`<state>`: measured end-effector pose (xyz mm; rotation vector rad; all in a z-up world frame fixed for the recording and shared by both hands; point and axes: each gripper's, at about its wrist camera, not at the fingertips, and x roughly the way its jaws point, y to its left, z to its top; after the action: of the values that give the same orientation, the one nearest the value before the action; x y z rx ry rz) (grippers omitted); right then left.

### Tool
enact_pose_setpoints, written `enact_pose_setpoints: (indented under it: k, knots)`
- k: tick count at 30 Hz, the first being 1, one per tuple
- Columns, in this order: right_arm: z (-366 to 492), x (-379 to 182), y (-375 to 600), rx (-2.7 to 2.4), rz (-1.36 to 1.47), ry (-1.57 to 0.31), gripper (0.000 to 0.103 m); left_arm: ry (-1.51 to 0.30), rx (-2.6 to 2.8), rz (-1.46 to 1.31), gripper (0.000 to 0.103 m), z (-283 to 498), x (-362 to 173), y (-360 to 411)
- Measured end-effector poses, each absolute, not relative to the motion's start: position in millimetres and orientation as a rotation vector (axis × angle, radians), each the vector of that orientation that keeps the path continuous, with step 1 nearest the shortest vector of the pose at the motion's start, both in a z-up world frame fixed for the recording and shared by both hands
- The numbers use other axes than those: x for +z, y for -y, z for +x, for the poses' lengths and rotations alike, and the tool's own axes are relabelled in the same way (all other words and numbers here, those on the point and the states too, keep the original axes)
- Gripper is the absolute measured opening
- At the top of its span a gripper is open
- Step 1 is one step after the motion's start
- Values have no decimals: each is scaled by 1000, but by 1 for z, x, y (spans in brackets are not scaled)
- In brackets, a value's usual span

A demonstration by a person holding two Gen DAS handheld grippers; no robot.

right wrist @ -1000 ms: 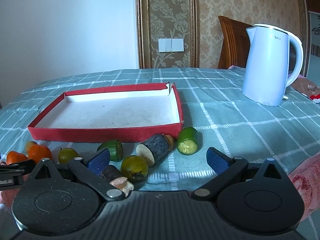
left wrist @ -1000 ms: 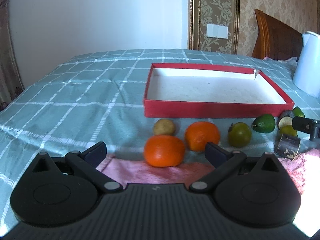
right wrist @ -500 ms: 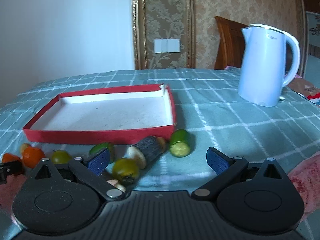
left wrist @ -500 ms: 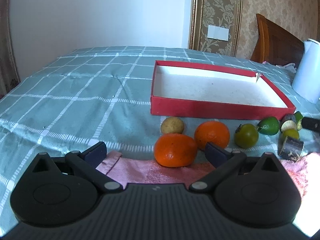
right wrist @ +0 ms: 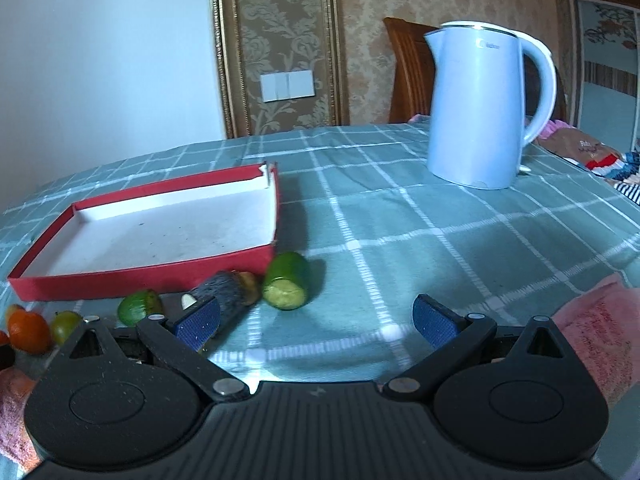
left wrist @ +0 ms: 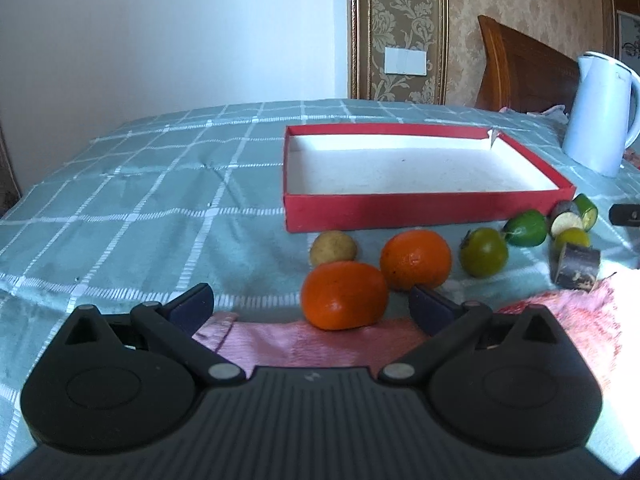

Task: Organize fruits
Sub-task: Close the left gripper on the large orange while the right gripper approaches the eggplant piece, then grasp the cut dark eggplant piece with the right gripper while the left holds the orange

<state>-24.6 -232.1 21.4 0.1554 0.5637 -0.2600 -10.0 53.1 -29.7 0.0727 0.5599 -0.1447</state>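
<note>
An empty red tray (left wrist: 420, 210) with a white floor lies on the checked cloth. In front of it sit a near orange (left wrist: 344, 295), a second orange (left wrist: 416, 259), a small yellow fruit (left wrist: 333, 246), a green round fruit (left wrist: 483, 252) and a lime (left wrist: 526, 227). My left gripper (left wrist: 311, 306) is open, the near orange between its fingertips and just ahead. My right gripper (right wrist: 316, 320) is open over bare cloth; a cut green cucumber piece (right wrist: 286, 281) and a dark cut log-like piece (right wrist: 224, 293) lie just ahead of its left finger (right wrist: 199, 323).
A white electric kettle (right wrist: 484, 108) stands at the back right of the table. A pink towel (left wrist: 360, 344) lies along the near edge, and another pink cloth (right wrist: 600, 328) is at the right. A wooden chair (left wrist: 520, 68) stands behind the table.
Both views have shifted: the left gripper has moved left and closer to the near orange, and the right gripper has swung right and forward, so the kettle looms larger. Both grippers stay open.
</note>
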Motion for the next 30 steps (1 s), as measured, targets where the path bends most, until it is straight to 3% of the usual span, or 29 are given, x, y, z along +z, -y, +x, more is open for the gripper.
enact_pose_setpoints:
  k: [3, 13, 15, 18, 23, 30]
  knots:
    - [-23, 20, 235, -262, 167, -567, 103, -571, -139, 51, 91, -5, -29, -55]
    - [-24, 20, 237, -270, 161, -569, 103, -579, -153, 26, 83, -5, -26, -53]
    - [-24, 20, 239, -272, 163, -570, 103, -591, -169, 10, 64, -4, -24, -54]
    - [-25, 19, 243, -273, 165, -565, 103, -620, -204, -17, 51, -2, -24, -56]
    - [-31, 21, 249, -272, 157, -551, 103, -619, -237, -11, 42, -4, -27, -51]
    - [-38, 20, 252, -229, 114, -535, 103, -612, -228, -18, 41, -5, -27, -50]
